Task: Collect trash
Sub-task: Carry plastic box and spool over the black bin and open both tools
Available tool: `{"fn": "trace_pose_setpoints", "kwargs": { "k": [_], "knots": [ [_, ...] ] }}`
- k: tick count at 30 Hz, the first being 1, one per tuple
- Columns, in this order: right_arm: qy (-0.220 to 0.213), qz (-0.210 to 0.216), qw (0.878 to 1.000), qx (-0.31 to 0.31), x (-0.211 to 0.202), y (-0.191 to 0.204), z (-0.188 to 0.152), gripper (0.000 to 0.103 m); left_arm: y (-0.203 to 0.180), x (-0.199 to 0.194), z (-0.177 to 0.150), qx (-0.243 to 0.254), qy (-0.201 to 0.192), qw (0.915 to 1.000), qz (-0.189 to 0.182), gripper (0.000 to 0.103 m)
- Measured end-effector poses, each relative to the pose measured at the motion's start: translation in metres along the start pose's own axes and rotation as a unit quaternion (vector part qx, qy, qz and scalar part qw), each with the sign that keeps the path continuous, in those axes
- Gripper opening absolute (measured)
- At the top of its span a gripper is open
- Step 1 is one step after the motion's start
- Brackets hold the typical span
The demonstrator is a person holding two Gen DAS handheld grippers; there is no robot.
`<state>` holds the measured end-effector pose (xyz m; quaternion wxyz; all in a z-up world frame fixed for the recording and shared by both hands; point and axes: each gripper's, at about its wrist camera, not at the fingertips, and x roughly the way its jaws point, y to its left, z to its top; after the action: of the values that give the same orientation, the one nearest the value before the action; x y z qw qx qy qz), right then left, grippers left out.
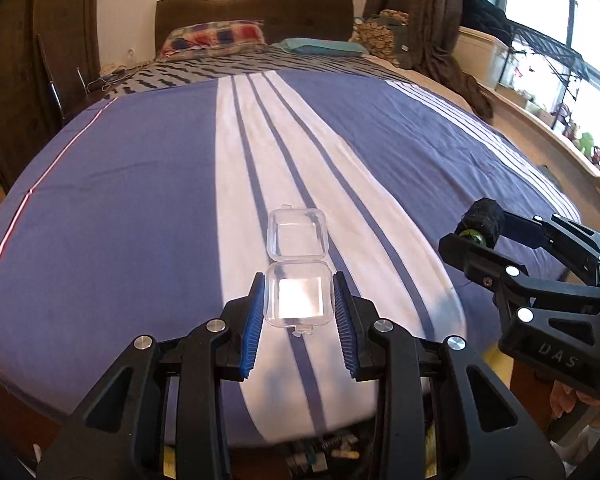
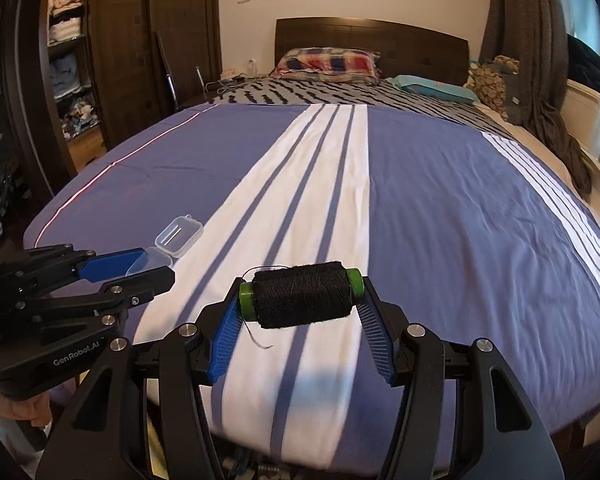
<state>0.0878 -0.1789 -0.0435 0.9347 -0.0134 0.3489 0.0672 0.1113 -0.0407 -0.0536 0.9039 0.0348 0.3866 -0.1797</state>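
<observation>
A small clear plastic box (image 1: 299, 294) with its hinged lid open lies flat over the bed's white stripe. My left gripper (image 1: 299, 300) is shut on its near half, blue pads against both sides. The box also shows in the right wrist view (image 2: 179, 236), with the left gripper (image 2: 148, 266) on it. My right gripper (image 2: 302, 300) is shut on a spool of black thread (image 2: 302, 295) with green ends, held by its ends just above the bedcover; a loose thread end hangs down. The spool also shows in the left wrist view (image 1: 482, 224), to the right of the box.
The bed (image 1: 140, 200) has a blue cover with white stripes. Pillows (image 1: 216, 38) and a dark headboard (image 2: 372, 38) are at the far end. A wardrobe (image 2: 112, 60) stands left, a window shelf with small items (image 1: 560, 108) right. Small objects lie on the floor (image 1: 320, 456) below the bed's near edge.
</observation>
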Motion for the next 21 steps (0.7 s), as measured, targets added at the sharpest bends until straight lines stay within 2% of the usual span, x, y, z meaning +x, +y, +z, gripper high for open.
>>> {"fn": "trace_pose_setpoints", "kwargs": {
  "k": [7,12,16,21],
  "knots": [
    [-0.016,-0.013,1.0,0.022,-0.035,0.003,-0.05,0.057,-0.009,-0.025,-0.048,-0.007,0.002,1.0,0.003,0.032],
    [-0.014,-0.009,0.999,0.035,-0.043,0.014,-0.081,0.057,-0.012,-0.037,-0.081,-0.019,0.003,0.9998,0.008,0.032],
    [0.008,-0.002,0.999,0.032,-0.037,0.024,-0.104,0.057,-0.012,-0.032,-0.114,-0.026,0.018,0.9994,0.011,0.032],
    [0.054,0.002,0.998,0.03,-0.02,0.029,-0.136,0.057,-0.007,-0.014,-0.154,-0.035,0.055,0.9979,0.01,0.032]
  ]
}}
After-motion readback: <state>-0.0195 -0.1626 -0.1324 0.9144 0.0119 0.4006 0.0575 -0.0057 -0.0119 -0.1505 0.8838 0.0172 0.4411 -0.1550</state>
